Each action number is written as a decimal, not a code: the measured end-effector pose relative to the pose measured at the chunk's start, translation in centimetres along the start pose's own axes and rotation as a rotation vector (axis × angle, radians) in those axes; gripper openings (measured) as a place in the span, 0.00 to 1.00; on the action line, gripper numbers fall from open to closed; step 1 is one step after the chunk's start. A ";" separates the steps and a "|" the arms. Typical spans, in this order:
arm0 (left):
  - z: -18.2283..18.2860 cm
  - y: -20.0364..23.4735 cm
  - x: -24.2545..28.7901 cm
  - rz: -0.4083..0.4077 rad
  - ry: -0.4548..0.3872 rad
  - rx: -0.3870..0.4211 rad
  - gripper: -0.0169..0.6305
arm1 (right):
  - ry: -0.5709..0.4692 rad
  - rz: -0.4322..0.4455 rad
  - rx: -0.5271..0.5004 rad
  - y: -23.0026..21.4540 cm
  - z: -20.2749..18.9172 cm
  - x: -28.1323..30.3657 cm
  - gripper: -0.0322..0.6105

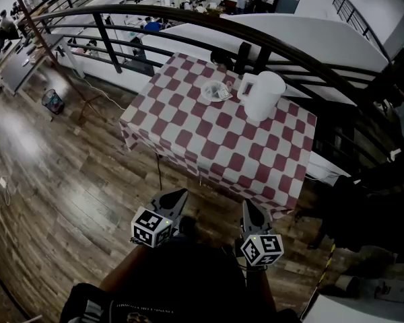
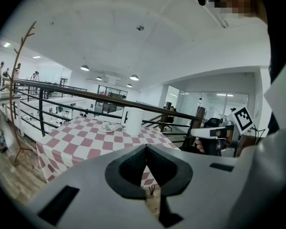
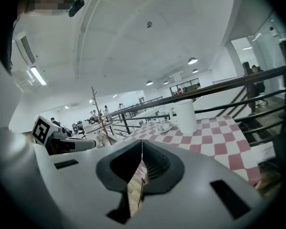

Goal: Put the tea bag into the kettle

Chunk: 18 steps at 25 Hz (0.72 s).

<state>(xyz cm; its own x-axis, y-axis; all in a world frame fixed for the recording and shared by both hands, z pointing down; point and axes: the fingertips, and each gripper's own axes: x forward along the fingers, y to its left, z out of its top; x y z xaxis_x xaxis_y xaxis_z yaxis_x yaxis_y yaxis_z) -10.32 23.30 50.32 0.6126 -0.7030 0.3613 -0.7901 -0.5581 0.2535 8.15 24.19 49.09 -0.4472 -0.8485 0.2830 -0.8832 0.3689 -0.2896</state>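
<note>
**Both grippers shut and empty, short of the desk**

A small pale item, probably the tea bag (image 1: 219, 91), lay in a white dish (image 1: 209, 97) just beside the white kettle (image 1: 264, 94); too small to confirm. Kettle stood upright near the far edge of the red-checked desk (image 1: 209, 140), next to the black railing (image 1: 188, 15). Left gripper (image 1: 182, 194) and right gripper (image 1: 248, 207) were held side by side over the wooden floor (image 1: 67, 173), well apart from the dish. Both had jaws together with nothing between them.
</note>
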 end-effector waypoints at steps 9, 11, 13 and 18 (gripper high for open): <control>0.4 6.3 -1.9 0.040 0.003 -0.046 0.03 | 0.036 0.043 -0.025 4.0 0.8 5.9 0.08; 0.4 7.1 -2.0 0.050 0.002 -0.057 0.03 | 0.044 0.052 -0.033 4.3 1.1 6.7 0.08; 0.7 7.7 -1.8 0.058 0.000 -0.053 0.03 | 0.043 0.062 -0.040 4.3 1.5 7.5 0.08; 1.2 9.1 -0.7 0.066 0.003 -0.059 0.03 | 0.044 0.050 -0.045 2.8 2.3 9.4 0.08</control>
<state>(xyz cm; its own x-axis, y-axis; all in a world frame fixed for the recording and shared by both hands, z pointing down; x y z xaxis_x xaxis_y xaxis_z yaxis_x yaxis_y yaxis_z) -17.90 18.19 51.25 0.5590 -0.7362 0.3815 -0.8289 -0.4833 0.2818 1.81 16.38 48.84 -0.4960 -0.8116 0.3089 -0.8645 0.4280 -0.2636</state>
